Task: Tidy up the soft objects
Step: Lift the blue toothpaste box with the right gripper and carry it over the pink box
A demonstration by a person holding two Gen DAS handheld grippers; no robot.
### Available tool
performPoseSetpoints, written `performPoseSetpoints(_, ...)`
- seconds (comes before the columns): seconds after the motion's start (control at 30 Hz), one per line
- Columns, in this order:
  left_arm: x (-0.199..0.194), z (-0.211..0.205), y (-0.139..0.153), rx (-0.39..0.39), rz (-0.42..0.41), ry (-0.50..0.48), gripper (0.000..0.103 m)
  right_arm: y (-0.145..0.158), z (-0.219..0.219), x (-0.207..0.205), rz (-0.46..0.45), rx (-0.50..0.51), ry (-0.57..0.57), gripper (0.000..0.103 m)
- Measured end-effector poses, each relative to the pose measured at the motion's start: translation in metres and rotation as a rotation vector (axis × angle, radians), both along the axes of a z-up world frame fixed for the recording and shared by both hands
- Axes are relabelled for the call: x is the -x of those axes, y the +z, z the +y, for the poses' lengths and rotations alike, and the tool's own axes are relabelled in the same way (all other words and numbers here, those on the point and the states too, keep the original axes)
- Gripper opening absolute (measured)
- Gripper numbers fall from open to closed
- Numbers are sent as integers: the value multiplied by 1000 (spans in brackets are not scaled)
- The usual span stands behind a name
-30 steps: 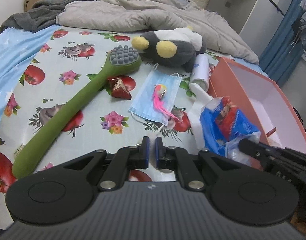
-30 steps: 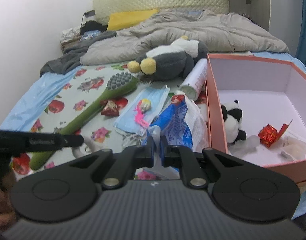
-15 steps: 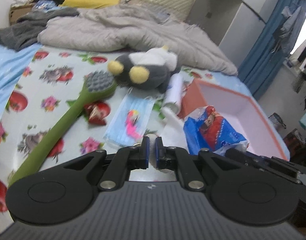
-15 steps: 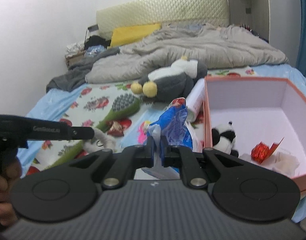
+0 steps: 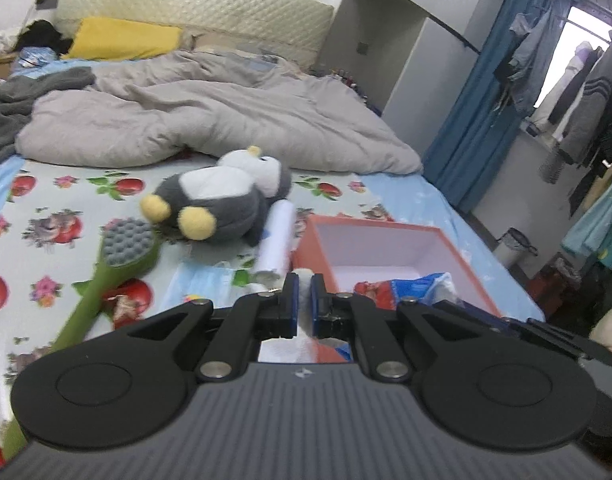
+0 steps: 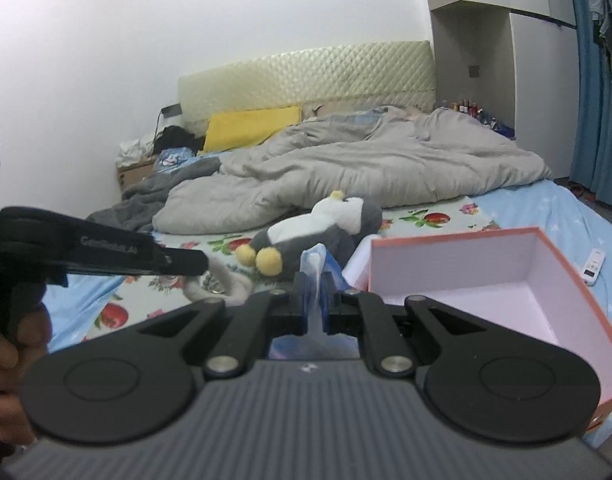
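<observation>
The blue plastic bag (image 6: 319, 264) is pinched in the right gripper (image 6: 314, 300), raised beside the pink box (image 6: 545, 264); the left gripper (image 5: 302, 300) is clamped on a white fluffy thing (image 5: 304, 280), perhaps a plush. The step in hand looks like carrying both to the box; next calls for clearing its near wall, then releasing. The penguin plush (image 5: 222, 204), green brush (image 5: 122, 248) and face mask (image 5: 202, 284) lie aside, unobstructing.

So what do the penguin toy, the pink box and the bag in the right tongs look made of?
Penguin toy: plush, fuzzy matte pile.
Pink box: probably cardboard; stiff, thin walls, matte.
Bag in the right tongs: thin plastic film, glossy and crinkled.
</observation>
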State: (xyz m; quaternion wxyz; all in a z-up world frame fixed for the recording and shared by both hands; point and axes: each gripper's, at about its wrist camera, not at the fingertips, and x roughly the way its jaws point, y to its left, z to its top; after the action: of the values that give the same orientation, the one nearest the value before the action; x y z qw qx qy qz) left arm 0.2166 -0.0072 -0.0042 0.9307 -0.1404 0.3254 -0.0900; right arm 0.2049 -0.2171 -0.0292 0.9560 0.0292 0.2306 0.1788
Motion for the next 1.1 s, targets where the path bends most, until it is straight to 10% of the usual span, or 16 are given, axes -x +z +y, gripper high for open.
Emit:
performPoseSetpoints(0.5,-63,-63,25,13,-4,-115,7,24,-62,-43,-42,1,-157,9)
performPoseSetpoints(1.1,-170,-157,-39,-61,323,-289,7,-35,-122,-97,269,75,-253,9)
